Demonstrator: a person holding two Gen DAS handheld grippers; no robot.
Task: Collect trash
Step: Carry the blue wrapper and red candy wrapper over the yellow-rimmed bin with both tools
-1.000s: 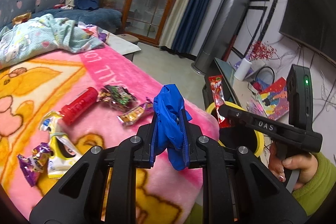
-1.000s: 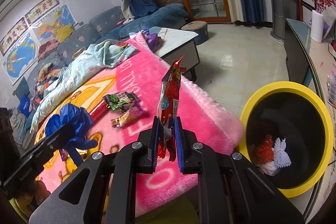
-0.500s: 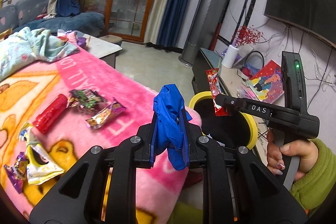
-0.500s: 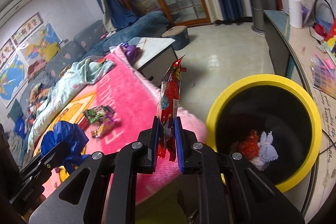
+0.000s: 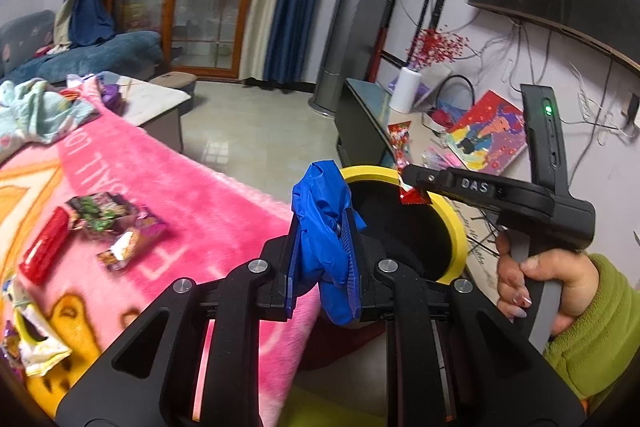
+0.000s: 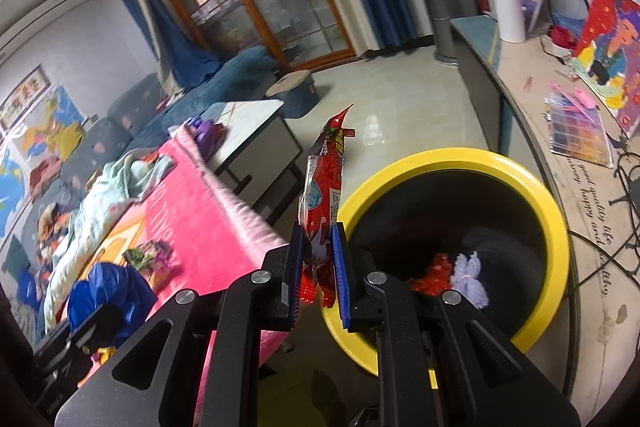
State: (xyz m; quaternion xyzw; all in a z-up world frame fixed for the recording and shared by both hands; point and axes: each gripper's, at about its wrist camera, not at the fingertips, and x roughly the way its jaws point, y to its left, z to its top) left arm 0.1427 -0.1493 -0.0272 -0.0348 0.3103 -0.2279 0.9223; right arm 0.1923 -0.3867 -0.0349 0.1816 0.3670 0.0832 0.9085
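Observation:
My left gripper [image 5: 322, 259] is shut on a crumpled blue bag [image 5: 320, 211], held at the pink blanket's edge beside the yellow-rimmed black bin [image 5: 456, 227]. My right gripper [image 6: 318, 267] is shut on a red snack wrapper [image 6: 324, 183], held upright at the bin's [image 6: 556, 223] near-left rim. In the left wrist view the right gripper [image 5: 408, 183] with the wrapper [image 5: 402, 143] is over the bin's far rim. Red and white trash [image 6: 452, 271] lies inside the bin. Several wrappers [image 5: 116, 227] and a red tube [image 5: 44, 251] lie on the blanket.
The pink blanket [image 5: 208, 195] covers the surface at left. A low TV bench [image 6: 532, 115] with a paper roll, pictures and cables runs behind the bin. A small white table [image 6: 248, 131] and tiled floor [image 5: 256, 131] lie beyond.
Both grippers have swung right toward the bin. The red wrapper now sits at the bin's rim, and the blue bag has reached the blanket's edge. Both stay shut.

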